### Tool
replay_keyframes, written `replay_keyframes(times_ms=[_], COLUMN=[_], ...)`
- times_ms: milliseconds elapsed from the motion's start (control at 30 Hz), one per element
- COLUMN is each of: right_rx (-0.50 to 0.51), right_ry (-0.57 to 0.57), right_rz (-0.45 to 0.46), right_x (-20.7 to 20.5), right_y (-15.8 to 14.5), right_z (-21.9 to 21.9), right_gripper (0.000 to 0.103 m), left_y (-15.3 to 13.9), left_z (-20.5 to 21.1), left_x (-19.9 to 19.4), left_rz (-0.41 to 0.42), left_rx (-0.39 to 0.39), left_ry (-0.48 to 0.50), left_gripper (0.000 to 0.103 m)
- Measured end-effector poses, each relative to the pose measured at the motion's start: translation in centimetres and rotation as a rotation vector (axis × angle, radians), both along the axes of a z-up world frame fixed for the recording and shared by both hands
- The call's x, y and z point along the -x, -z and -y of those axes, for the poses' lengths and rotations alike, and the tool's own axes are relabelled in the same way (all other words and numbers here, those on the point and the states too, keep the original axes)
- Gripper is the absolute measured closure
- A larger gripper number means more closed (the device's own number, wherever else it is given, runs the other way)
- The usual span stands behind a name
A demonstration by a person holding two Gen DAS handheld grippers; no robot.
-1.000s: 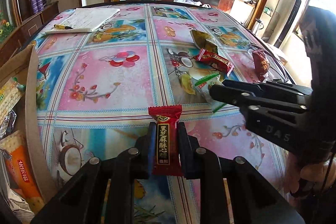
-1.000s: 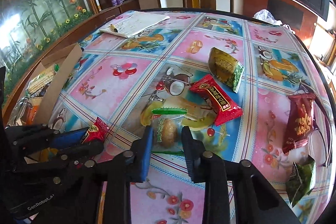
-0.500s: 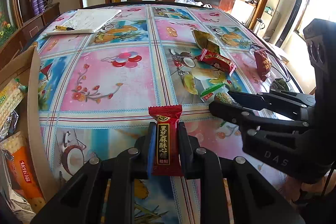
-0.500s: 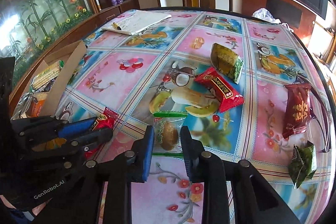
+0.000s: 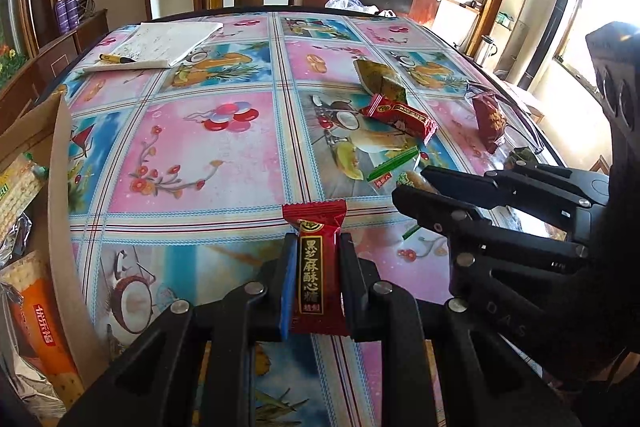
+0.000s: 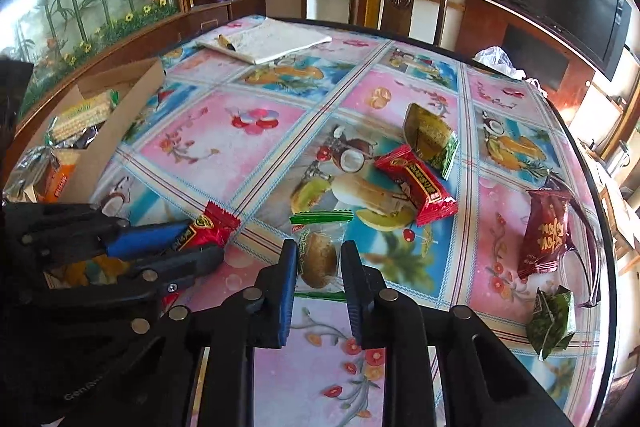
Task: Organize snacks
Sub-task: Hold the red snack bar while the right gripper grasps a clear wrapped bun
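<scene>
Box (image 6: 100, 163) holding few snacks; I'm pinching red candy (image 5: 318, 263) in left gripper (image 5: 314, 281), clear-wrapped cake (image 6: 318, 259) in right gripper (image 6: 318, 267); five packets waiting on table (image 6: 248, 155).

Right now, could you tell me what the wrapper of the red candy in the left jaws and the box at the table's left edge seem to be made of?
The red candy wrapper looks like glossy plastic film, perhaps foil-lined: it shines and its ends are crimped in a zigzag. The box looks like plain matte brown cardboard, with a raw, unprinted flap.
</scene>
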State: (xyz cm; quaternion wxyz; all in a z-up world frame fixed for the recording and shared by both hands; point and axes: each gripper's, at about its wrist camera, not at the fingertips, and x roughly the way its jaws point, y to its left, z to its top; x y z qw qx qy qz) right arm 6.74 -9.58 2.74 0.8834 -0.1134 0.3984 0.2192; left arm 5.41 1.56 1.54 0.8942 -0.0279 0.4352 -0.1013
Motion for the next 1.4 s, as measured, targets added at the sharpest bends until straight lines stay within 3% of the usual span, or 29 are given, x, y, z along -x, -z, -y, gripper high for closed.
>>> replay_keyframes(times_ms=[400, 600, 967, 1400], right_rx=[-0.107, -0.161, -0.164, -0.163], right_ry=[0.013, 0.008, 0.005, 0.003], right_rz=[0.01, 0.02, 0.049, 0.047], right_x=[0.0, 0.6, 1.2, 1.2], right_y=[-1.4, -2.2, -2.6, -2.5], right_z=[1.0, 1.0, 0.5, 0.5], right_gripper=[0.08, 0.08, 0.08, 0.08], left_y=[-0.8, -1.8, -2.4, -2.6], left_z=[-0.6, -0.6, 0.0, 0.0], left_x=[0.2, 0.7, 1.2, 1.4], left_rz=[0.028, 0.098, 0.155, 0.163], left_rx=[0.023, -0.038, -0.103, -0.102], left_ry=[-0.024, -0.057, -0.06, -0.059], left_gripper=[0.085, 0.085, 0.085, 0.085])
